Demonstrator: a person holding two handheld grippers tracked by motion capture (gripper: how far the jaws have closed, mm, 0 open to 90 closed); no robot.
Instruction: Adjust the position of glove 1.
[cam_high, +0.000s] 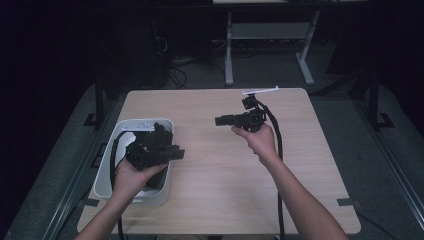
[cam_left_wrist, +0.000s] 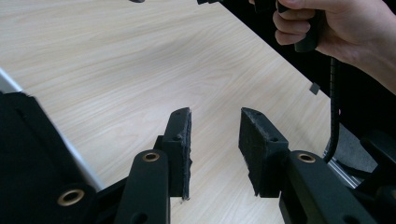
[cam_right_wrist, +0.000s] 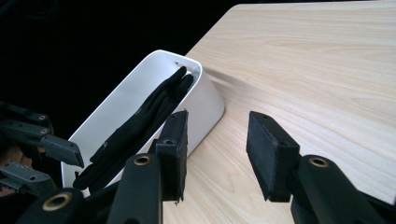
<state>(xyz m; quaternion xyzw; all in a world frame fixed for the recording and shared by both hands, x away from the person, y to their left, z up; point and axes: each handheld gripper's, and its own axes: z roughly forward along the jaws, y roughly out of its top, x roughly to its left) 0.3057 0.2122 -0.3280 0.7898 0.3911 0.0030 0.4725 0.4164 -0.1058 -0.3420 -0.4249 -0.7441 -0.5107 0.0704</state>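
A white bin (cam_high: 107, 172) stands at the table's left edge with a black cloth (cam_high: 162, 131) lying in it. My left gripper (cam_high: 177, 153) hovers over the bin's right rim, pointing right; its jaws stand open with only bare table between them (cam_left_wrist: 215, 140). My right gripper (cam_high: 220, 120) is held above the middle of the table, pointing left toward the bin, open and empty (cam_right_wrist: 217, 149). In the right gripper view the bin (cam_right_wrist: 140, 84) holds the black cloth (cam_right_wrist: 149, 112), which is draped along its inside, and the left gripper (cam_right_wrist: 46, 144) is at the far left.
The light wooden table (cam_high: 225, 170) stretches between the two grippers. In the left gripper view the right hand (cam_left_wrist: 341, 28) grips its handle, with a black cable (cam_left_wrist: 334, 107) hanging from it. Beyond the table's far edge are a dark floor and a white stand (cam_high: 270, 35).
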